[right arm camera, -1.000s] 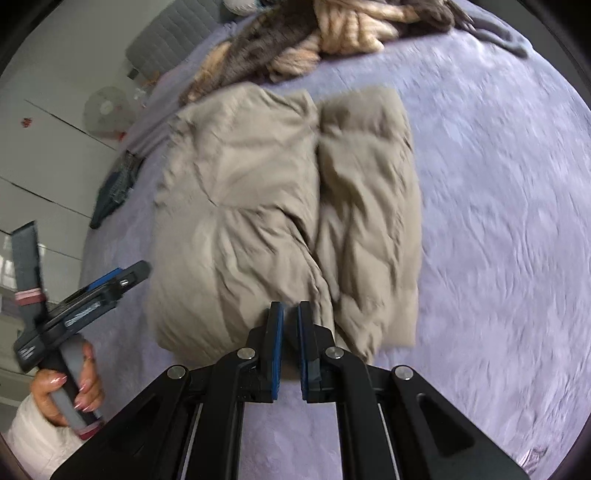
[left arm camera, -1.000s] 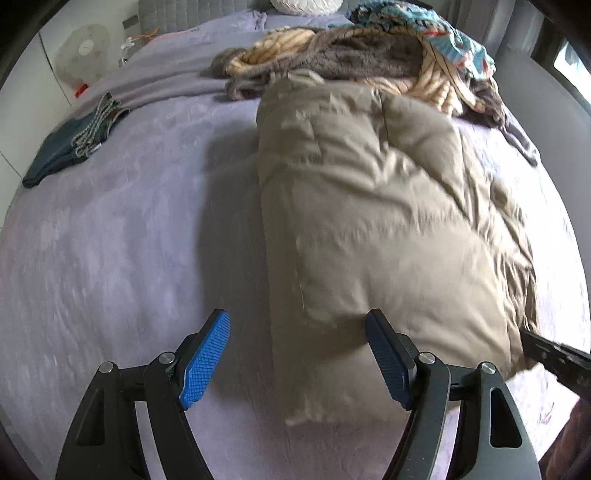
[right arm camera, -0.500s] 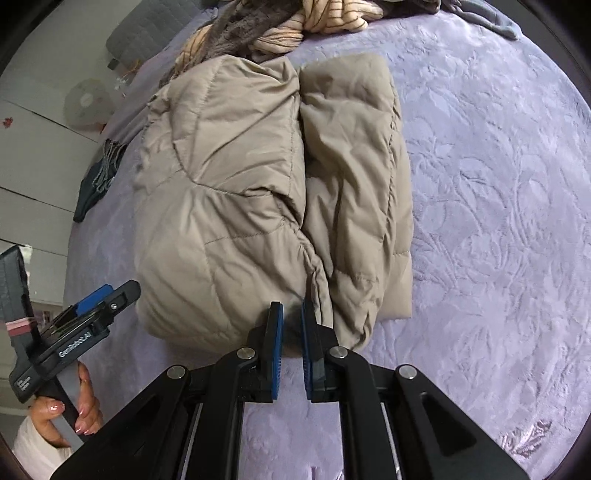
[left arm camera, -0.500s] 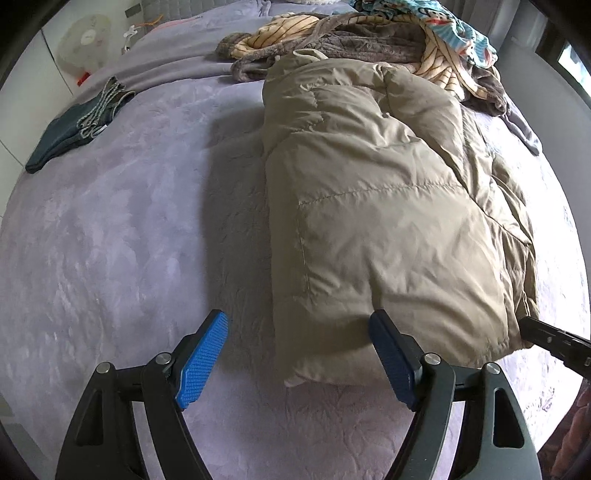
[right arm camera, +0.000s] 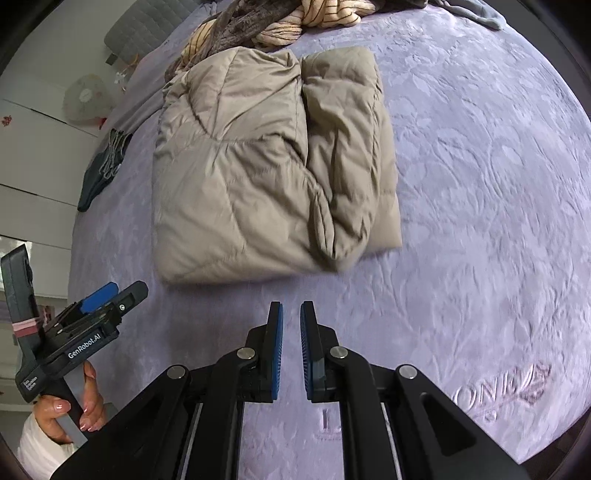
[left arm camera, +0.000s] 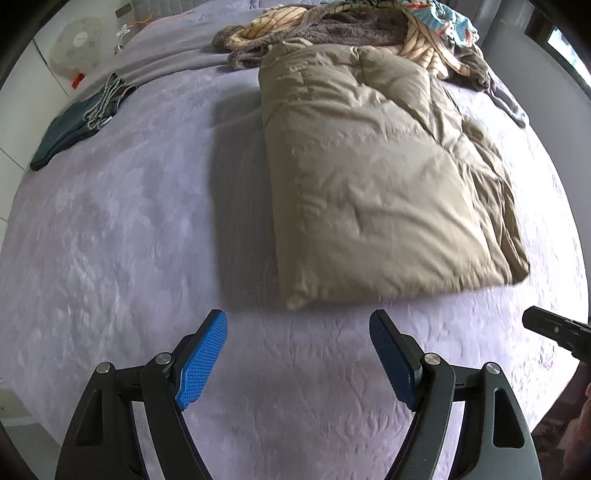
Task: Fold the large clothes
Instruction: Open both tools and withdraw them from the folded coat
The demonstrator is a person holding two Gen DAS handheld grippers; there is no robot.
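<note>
A beige padded jacket [left arm camera: 373, 177] lies folded lengthwise on the lilac bedspread [left arm camera: 129, 229]; it also shows in the right wrist view [right arm camera: 266, 166], with its right part folded in as a narrower strip. My left gripper [left arm camera: 297, 354] is open and empty, just short of the jacket's near edge. My right gripper [right arm camera: 291, 343] has its jaws a small gap apart with nothing between them, also clear of the near hem. The left gripper appears in the right wrist view [right arm camera: 99, 306], held in a hand.
A heap of other clothes [left arm camera: 354, 33] lies at the far end of the bed, touching the jacket's far end. A folded dark blue garment [left arm camera: 77, 122] sits at the left edge. A white fan [left arm camera: 75, 46] stands beyond the bed by the wall.
Both grippers have pulled back from the jacket's near hem. The right gripper's jaws, nearly together at the hem before, now stand slightly apart and clear of it. The jacket lies still.
</note>
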